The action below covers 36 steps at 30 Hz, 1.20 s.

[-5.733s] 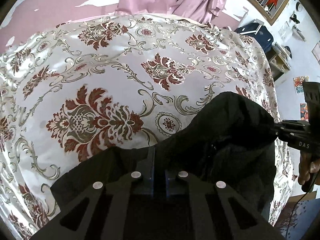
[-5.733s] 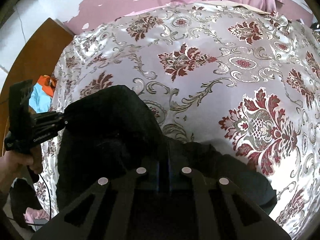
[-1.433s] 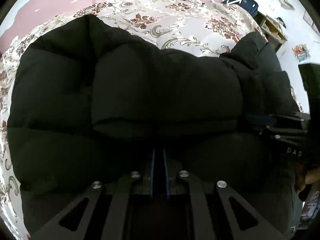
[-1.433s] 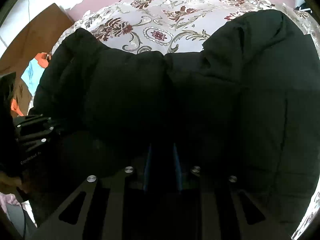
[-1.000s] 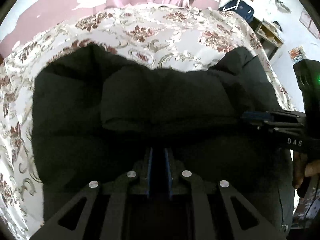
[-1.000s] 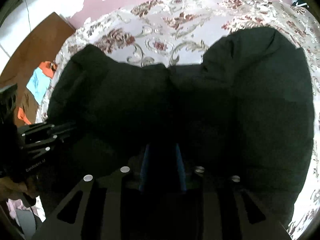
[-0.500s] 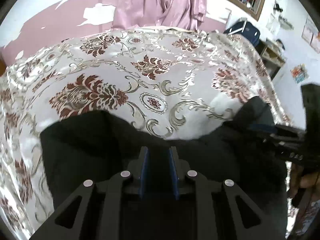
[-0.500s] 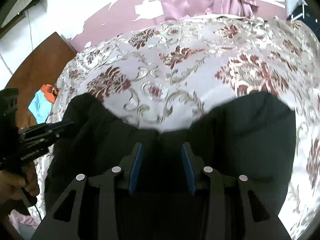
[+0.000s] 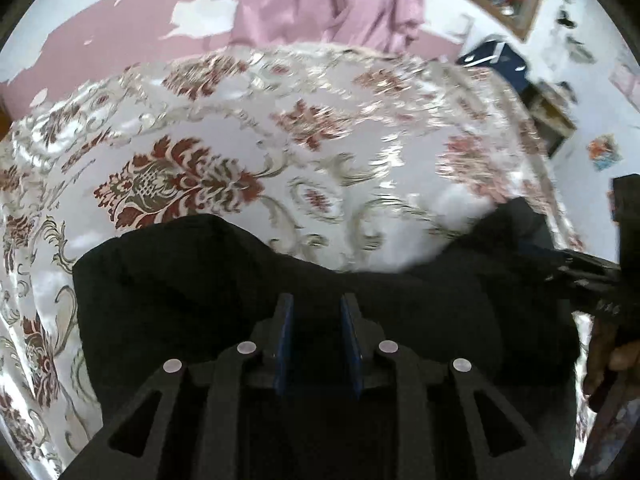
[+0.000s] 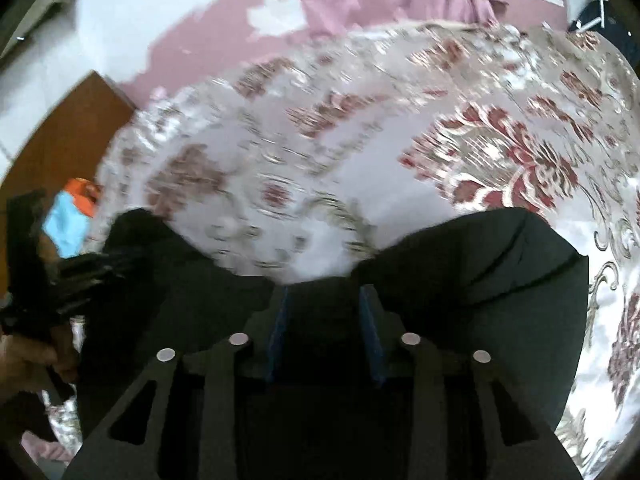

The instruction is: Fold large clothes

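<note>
A black padded jacket (image 9: 192,280) lies on the patterned bedspread (image 9: 248,144), filling the lower part of both views; it also shows in the right wrist view (image 10: 480,272). My left gripper (image 9: 316,308) is open, its blue pads apart just above the jacket, nothing between them. My right gripper (image 10: 324,300) is open too, pads wide apart over the jacket's edge. Each gripper shows at the side of the other's view: the right one (image 9: 584,272) at the jacket's right end, the left one (image 10: 80,276) at its left end.
A pink curtain (image 9: 332,4) and a peeling pink wall stand behind the bed. A dark suitcase (image 9: 500,60) and a small shelf are at the back right. A wooden board (image 10: 52,148) and blue and orange cloth (image 10: 68,216) lie left of the bed.
Both grippers have opened and drawn back from the jacket. The jacket, earlier filling the views, now lies lower on the bedspread, with more of the bed showing.
</note>
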Motion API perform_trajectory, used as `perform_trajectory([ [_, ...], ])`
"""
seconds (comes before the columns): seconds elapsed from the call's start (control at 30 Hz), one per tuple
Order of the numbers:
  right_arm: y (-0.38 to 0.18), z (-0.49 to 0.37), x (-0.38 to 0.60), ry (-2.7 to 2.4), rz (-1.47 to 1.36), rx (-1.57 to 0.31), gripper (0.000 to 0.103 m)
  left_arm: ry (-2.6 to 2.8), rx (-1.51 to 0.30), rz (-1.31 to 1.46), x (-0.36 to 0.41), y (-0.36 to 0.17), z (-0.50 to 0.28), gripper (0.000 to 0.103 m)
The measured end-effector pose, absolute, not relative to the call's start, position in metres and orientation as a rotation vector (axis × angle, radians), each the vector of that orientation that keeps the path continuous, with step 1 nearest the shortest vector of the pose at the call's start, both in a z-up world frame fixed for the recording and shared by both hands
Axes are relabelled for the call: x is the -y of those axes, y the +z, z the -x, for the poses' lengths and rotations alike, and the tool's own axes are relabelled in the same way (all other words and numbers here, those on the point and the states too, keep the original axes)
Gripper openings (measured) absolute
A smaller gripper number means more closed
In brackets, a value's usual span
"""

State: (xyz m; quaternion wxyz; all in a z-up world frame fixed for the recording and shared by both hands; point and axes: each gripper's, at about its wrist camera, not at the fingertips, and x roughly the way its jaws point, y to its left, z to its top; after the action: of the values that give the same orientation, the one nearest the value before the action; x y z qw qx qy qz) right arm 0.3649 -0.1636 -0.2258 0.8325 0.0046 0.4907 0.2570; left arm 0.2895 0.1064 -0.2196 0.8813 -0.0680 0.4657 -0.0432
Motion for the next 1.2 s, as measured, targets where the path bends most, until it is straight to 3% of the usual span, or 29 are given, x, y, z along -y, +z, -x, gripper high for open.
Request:
perform_trajectory([
  [0.27, -0.278, -0.322, 0.157, 0.573, 0.129, -1.163, 0.043, -0.16, -1.1, -0.093, -0.07, -0.273, -0.254, 0.027],
  [0.63, -0.242, -0.287, 0.173, 0.572, 0.053, -1.169, 0.048, 0.001, -1.141, 0.063, -0.086, -0.235, -0.21, 0.031],
  [0.77, -0.235, -0.267, 0.18, 0.601, 0.051, -1.173, 0.057, 0.063, -1.156, 0.103, -0.087, -0.225, -0.185, 0.041],
  [1.2, -0.208, -0.221, 0.199, 0.648, 0.08, -1.167, 0.06, 0.126, -1.115, 0.121, -0.094, -0.189, -0.102, 0.045],
])
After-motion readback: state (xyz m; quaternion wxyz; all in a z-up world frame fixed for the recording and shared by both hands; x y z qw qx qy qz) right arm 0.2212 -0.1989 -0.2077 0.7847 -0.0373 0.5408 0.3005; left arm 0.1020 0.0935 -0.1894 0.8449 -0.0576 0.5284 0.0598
